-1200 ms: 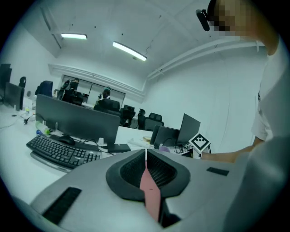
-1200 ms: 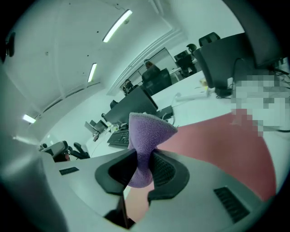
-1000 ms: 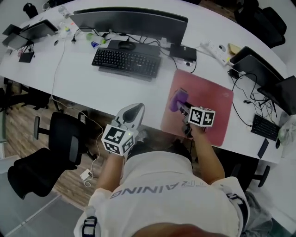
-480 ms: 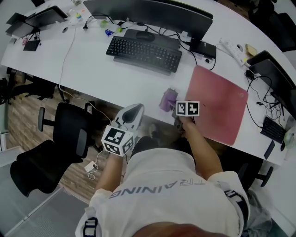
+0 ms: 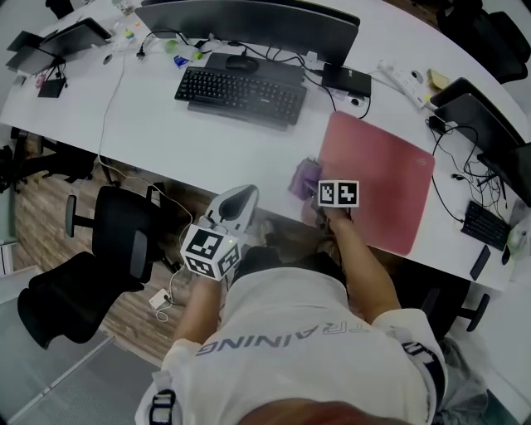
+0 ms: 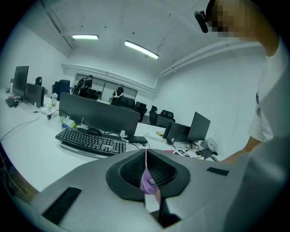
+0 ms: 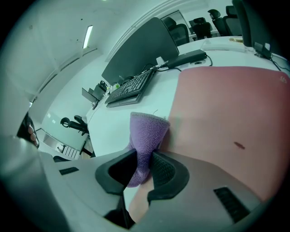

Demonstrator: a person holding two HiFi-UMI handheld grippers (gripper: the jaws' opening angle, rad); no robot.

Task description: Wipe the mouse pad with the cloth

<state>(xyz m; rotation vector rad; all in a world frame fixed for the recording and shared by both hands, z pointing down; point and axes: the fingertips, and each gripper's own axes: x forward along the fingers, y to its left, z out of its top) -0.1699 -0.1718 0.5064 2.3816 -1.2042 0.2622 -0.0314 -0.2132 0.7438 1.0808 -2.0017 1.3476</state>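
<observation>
A red mouse pad [image 5: 377, 178] lies on the white desk [image 5: 149, 124], right of the keyboard. A purple cloth [image 5: 304, 178] rests at the pad's left edge, mostly over the white desk top. My right gripper [image 5: 314, 192] is shut on the cloth. In the right gripper view the cloth [image 7: 147, 133] sticks up between the jaws of the gripper [image 7: 146, 161], with the pad [image 7: 226, 113] spreading to the right. My left gripper [image 5: 241, 197] hangs off the desk's front edge. Its jaws [image 6: 146, 170] are shut and hold nothing.
A black keyboard [image 5: 241, 91], a mouse [image 5: 242, 61] and a wide monitor [image 5: 249, 21] stand behind and left of the pad. A black box [image 5: 347, 80], a power strip [image 5: 404, 83] and laptops [image 5: 477, 116] sit at the right. An office chair [image 5: 91, 274] is below left.
My right gripper has dragged the cloth leftward from the pad's left part to the pad's left edge. The left gripper has stayed in place.
</observation>
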